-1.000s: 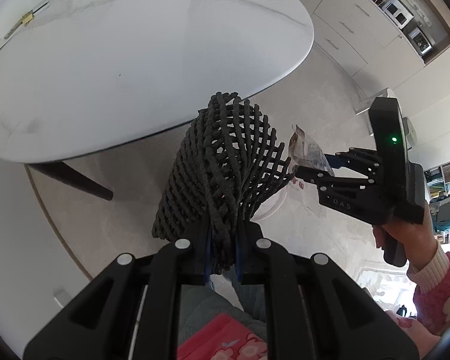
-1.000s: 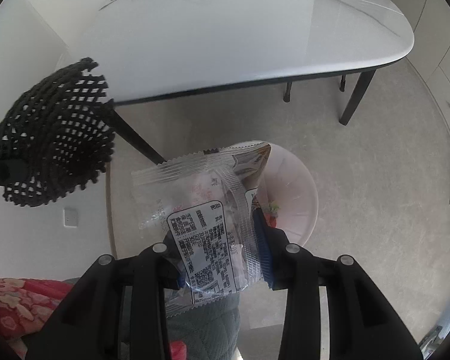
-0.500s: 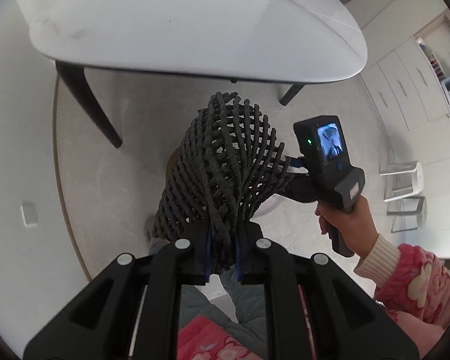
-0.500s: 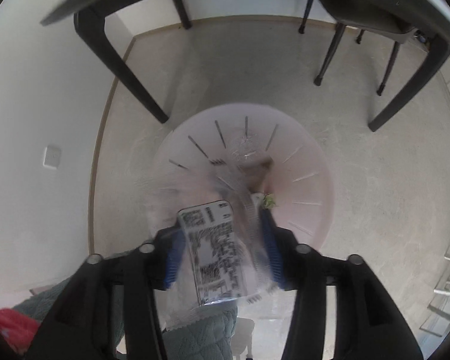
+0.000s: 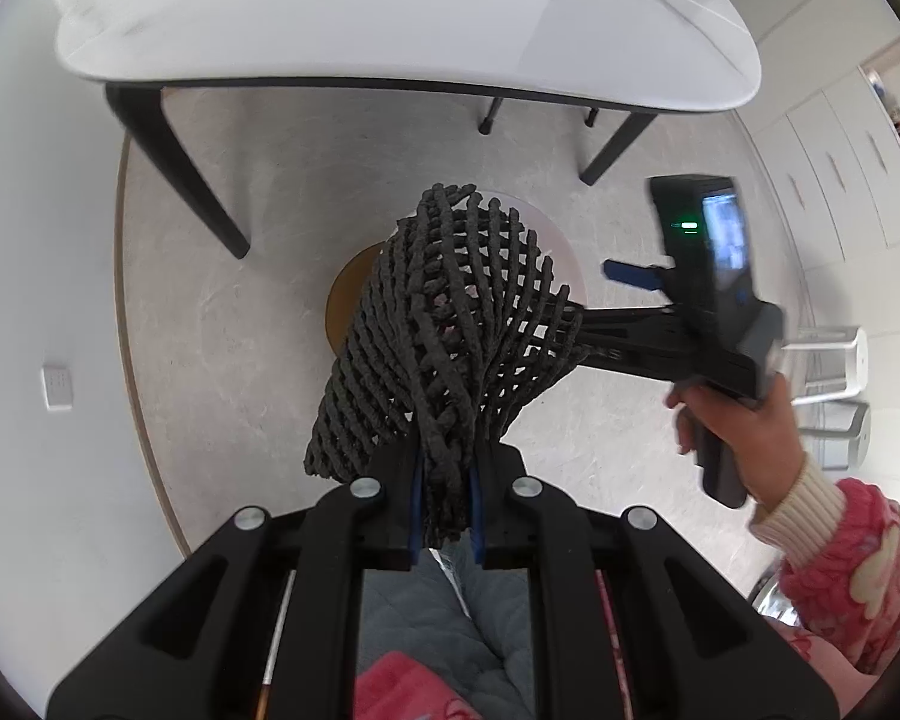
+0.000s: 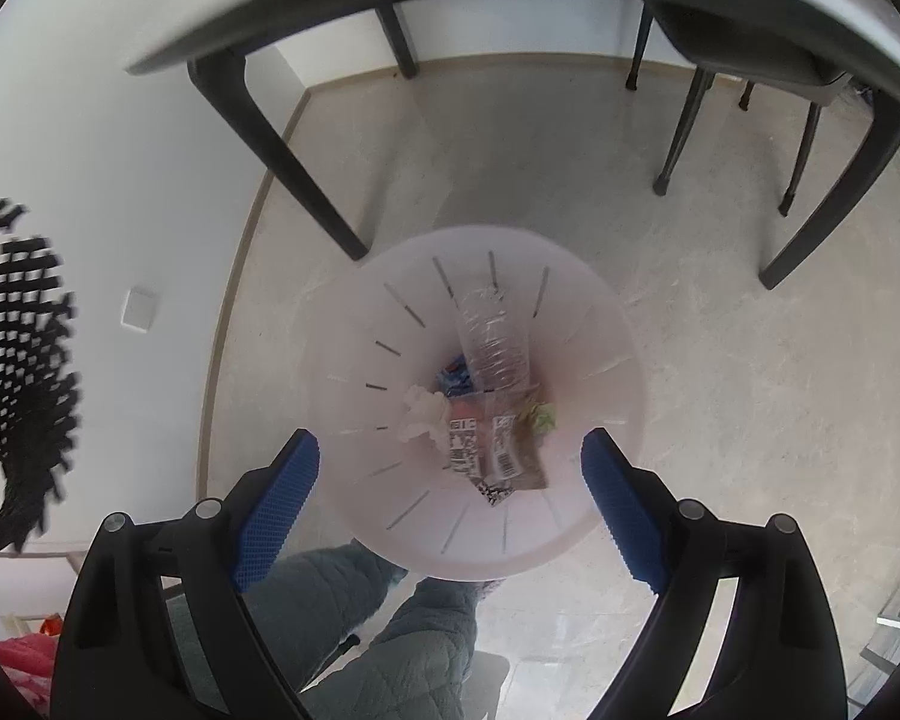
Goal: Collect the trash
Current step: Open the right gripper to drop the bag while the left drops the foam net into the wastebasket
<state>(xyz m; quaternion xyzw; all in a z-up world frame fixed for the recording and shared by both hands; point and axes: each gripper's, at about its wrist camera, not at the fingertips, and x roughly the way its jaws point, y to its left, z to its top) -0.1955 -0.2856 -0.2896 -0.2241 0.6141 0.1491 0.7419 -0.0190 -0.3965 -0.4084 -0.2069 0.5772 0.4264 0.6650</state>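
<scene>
The right gripper [image 6: 450,504] was opening with nothing between its fingers above the pink bin [image 6: 621,384], while the left gripper [image 5: 444,507], clamped on the black net mat [image 5: 450,324], might drop it in too.

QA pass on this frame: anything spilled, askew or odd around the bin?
Nothing spilled: the wrappers lie inside the white bin. One oddity: the left gripper is clamped on a black woven net, not obvious trash.
</scene>
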